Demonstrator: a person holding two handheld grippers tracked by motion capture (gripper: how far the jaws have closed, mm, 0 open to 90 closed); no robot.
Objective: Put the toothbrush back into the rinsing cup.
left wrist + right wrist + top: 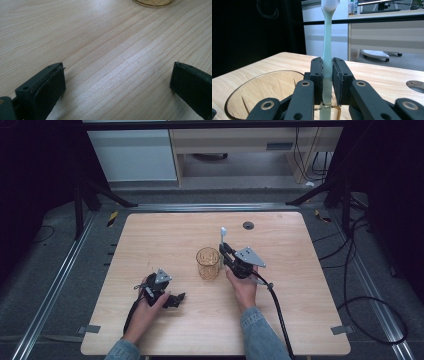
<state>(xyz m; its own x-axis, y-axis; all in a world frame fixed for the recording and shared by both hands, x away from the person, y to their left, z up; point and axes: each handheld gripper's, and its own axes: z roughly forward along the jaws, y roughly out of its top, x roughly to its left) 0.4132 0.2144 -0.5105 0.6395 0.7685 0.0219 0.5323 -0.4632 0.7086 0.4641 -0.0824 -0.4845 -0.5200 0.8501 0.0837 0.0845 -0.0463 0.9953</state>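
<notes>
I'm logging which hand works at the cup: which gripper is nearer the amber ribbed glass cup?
Right. The right gripper is beside the amber ribbed glass cup, holding a pale green toothbrush; the left gripper rests open, well short of it.

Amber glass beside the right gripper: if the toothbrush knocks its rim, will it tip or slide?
The amber glass stands upright, taller than wide and seemingly empty, so it could tip. On the smooth wooden table it may slide first. The toothbrush, clamped in the right gripper, looks light, so knocks should be gentle.
</notes>
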